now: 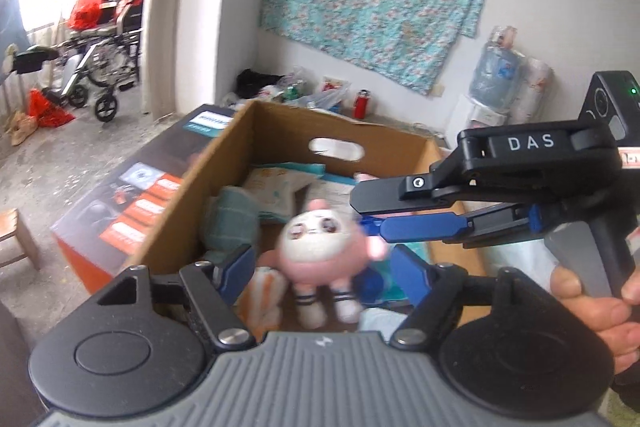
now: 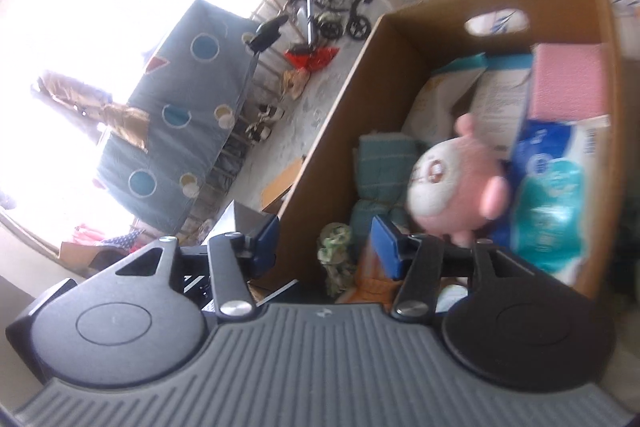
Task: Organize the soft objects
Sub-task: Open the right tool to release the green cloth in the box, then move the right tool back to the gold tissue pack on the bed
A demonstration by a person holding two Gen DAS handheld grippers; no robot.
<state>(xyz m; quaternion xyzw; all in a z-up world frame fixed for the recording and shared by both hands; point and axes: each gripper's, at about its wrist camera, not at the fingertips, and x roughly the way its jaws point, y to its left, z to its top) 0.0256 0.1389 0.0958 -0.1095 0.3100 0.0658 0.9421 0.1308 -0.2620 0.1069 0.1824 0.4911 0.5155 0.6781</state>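
sitting inside the open cardboard box point(image 1: 224, 163), the pink plush toy point(image 1: 320, 247) is blurred in both views — its white face turned toward the left wrist camera, its ears toward the box's far wall with the handle slot, its striped-sock feet toward the near edge, so its long axis runs roughly front to back in the box. the left gripper point(image 1: 324, 267) has its blue fingers spread wide on either side of the plush with nothing pressed between them. the right gripper point(image 1: 372, 215) comes in from the right over the box, held by a hand point(image 1: 592, 311); its jaws stand partly apart and grip nothing. from the right wrist view the plush point(image 2: 452, 183) lies tilted, face toward the left, just beyond the right pad point(image 2: 386, 247). beside it are a teal folded cloth point(image 2: 380, 179), a blue tissue pack point(image 2: 552, 195) and a pink sponge block point(image 2: 568, 83).
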